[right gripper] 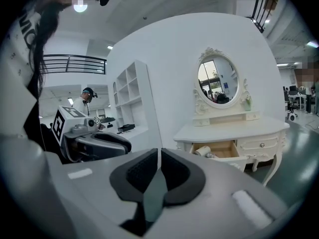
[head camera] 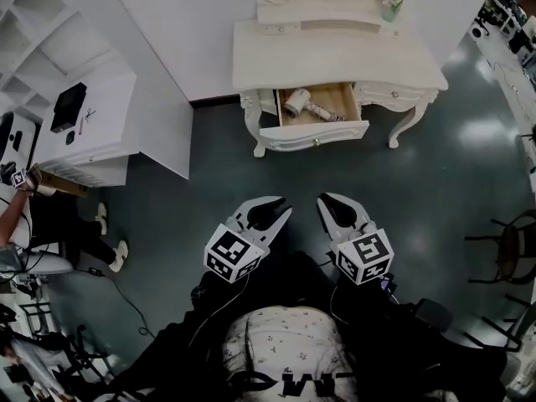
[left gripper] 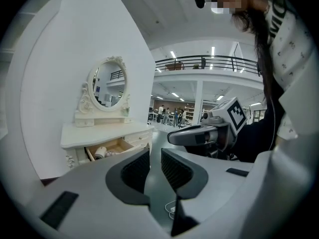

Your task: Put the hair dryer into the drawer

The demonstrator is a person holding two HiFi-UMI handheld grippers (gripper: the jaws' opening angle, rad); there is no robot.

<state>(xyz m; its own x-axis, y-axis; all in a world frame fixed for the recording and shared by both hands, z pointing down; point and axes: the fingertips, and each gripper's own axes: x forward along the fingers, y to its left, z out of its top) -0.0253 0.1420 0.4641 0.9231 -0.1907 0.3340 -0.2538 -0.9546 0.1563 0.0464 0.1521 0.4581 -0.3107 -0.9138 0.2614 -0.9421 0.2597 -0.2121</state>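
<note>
Hair dryer [head camera: 299, 103] in open drawer [head camera: 314, 134] (handle blurry).

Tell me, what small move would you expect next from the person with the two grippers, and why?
Probably a step toward the dresser to nudge the drawer shut. The hair dryer already lies inside the open drawer, and both the left gripper and the right gripper hold nothing and are well short of it.

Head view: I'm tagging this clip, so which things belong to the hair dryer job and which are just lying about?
Job: hair dryer, lying in the open drawer of the dressing table.
Lying about: black object on the white desk, small greenish pot, dark chair.
</note>
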